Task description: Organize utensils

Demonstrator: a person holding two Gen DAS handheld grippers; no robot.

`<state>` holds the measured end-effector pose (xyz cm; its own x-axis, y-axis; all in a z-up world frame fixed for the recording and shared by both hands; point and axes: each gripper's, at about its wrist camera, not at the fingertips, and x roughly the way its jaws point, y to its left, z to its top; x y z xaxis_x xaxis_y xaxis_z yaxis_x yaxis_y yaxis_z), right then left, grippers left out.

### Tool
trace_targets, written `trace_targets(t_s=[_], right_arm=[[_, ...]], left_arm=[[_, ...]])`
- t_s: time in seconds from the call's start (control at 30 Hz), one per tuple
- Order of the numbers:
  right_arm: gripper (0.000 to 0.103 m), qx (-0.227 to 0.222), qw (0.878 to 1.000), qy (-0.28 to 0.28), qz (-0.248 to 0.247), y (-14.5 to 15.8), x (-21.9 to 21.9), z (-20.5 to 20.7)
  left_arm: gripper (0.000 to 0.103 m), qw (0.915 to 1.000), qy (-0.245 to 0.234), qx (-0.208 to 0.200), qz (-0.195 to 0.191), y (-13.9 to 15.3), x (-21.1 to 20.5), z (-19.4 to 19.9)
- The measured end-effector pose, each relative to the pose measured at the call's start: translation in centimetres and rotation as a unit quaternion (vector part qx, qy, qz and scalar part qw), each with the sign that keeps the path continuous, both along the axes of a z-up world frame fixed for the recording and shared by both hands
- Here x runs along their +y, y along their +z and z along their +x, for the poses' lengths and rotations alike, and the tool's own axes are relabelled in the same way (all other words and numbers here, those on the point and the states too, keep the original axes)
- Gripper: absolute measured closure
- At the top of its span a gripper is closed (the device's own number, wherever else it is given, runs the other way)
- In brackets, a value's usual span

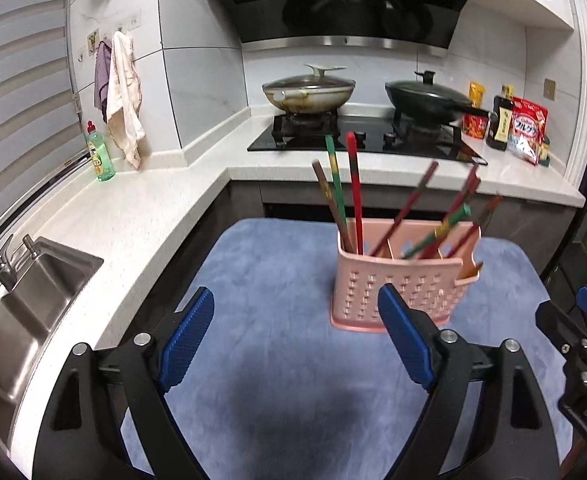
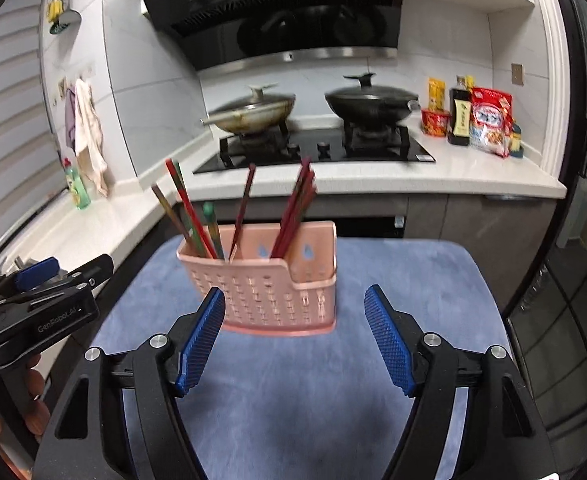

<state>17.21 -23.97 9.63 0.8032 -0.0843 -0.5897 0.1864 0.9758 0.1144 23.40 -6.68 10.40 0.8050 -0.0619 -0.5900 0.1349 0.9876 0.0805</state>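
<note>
Chopsticks (image 2: pixel 197 216), long lacquered sticks in red, green and brown, stand sorted by compartment in the pink perforated plastic caddy (image 2: pixel 269 292), which sits on the blue plush mat (image 2: pixel 293 400) over my tabletop. My left tool (image 1: pixel 297 344) is spread apart and empty, pointing just left of the caddy. My right tool (image 2: pixel 295 340) gapes empty too, squarely before it, leaving the sticks free to lean.

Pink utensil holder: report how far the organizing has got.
Done, apparently: every visible chopstick stands in the pink holder, spread over its compartments, and none lies on the blue mat. In hand: nothing; the left claw and right claw are both open and empty. Left: perhaps regrouping the sticks by colour.
</note>
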Motion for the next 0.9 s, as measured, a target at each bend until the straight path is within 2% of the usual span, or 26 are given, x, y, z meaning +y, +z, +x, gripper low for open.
trace_targets(t_s=[0.13,0.23,0.47,0.57,0.77,0.9], right_arm=[[0.028,0.006,1.000,-0.015,-0.012,-1.0,0.5,-0.7],[0.019,0.006,1.000,-0.016,-0.024,-1.3,0.9,-1.2],[0.015,0.009,0.999,-0.014,-0.032,-1.5,1.4,-1.2],[0.006,0.010,0.999,-0.013,-0.031,-1.7,1.5,-1.1],[0.006,0.005,0.999,-0.014,-0.039,-1.8,1.9,-1.0],[0.006,0.009,0.999,-0.014,-0.037,-2.1,1.9,-0.9]], left_arm=[[0.017,1.0000,0.001,0.004,0.004,-0.9,-0.1,-0.9],[0.013,1.0000,0.001,0.004,0.005,-1.2,-0.3,-1.5],[0.009,0.9999,0.002,0.010,0.012,-1.9,-0.5,-1.9],[0.007,0.9998,0.004,0.012,0.016,-2.3,-0.6,-2.0],[0.007,0.9995,0.008,0.012,0.030,-2.6,-0.9,-2.1],[0.007,0.9993,0.009,0.027,0.023,-2.9,-0.8,-1.8]])
